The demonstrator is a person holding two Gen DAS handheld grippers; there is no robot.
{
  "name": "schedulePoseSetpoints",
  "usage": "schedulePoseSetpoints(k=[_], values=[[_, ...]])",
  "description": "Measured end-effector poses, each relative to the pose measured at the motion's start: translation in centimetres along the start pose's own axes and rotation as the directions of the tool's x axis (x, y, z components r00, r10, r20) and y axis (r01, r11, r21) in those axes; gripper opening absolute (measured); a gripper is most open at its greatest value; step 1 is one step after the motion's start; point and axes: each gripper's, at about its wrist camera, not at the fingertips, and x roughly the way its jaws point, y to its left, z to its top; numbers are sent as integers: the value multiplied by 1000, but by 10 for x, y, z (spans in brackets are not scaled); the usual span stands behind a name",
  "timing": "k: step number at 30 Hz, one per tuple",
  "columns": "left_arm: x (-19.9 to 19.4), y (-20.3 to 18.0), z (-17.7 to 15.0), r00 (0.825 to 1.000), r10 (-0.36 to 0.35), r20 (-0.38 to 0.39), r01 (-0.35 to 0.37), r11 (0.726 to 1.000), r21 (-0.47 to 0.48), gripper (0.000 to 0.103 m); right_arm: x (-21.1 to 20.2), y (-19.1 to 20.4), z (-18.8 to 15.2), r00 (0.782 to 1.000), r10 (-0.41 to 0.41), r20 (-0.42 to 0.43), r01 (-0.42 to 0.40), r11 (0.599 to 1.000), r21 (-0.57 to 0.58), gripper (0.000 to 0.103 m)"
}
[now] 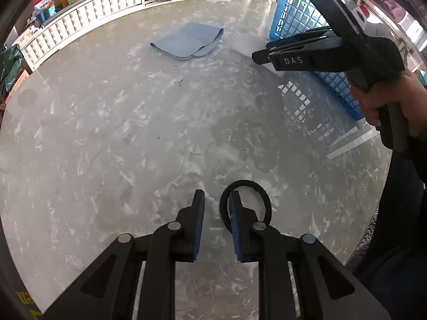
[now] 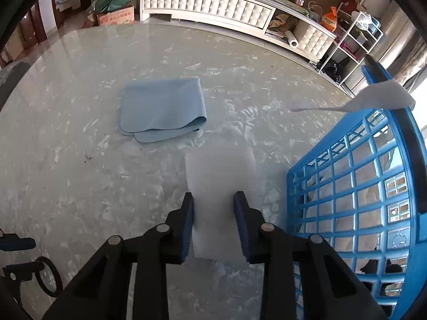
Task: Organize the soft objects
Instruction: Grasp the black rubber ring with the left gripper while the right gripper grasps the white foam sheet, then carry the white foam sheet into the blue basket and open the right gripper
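Note:
A folded light-blue cloth lies on the marble table, also in the right wrist view. A black hair-tie ring lies on the table; my left gripper is open, its right finger inside the ring. The ring also shows in the right wrist view. A white rectangular pad lies flat beside the blue basket. My right gripper is open just above the pad's near end. The right gripper also shows in the left wrist view.
The blue lattice basket stands at the table's right side and holds pale soft items. A white strip hangs over its rim. A white tufted cabinet and cluttered shelves stand beyond the table.

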Motion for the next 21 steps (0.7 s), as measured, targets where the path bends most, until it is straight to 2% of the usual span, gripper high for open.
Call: schedulePoseSetpoints(k=[2, 6, 13, 21], values=[[1, -1, 0, 1000, -2, 1, 2, 1000, -4, 4, -5, 3, -4, 1000, 11, 5, -11, 1000, 10, 24], [5, -3, -2, 1000, -13, 1, 13, 1000, -8, 3, -13, -1, -3, 999, 53, 9, -53, 998, 27, 16], [0, 0, -4, 1000, 4, 14, -3, 999, -45, 3, -37, 8, -14, 993, 115, 17, -115, 993, 18, 15], [-36, -4, 0, 997, 9, 75, -4, 998, -55, 3, -74, 30, -38, 987, 157, 31, -155, 986, -56, 14]])
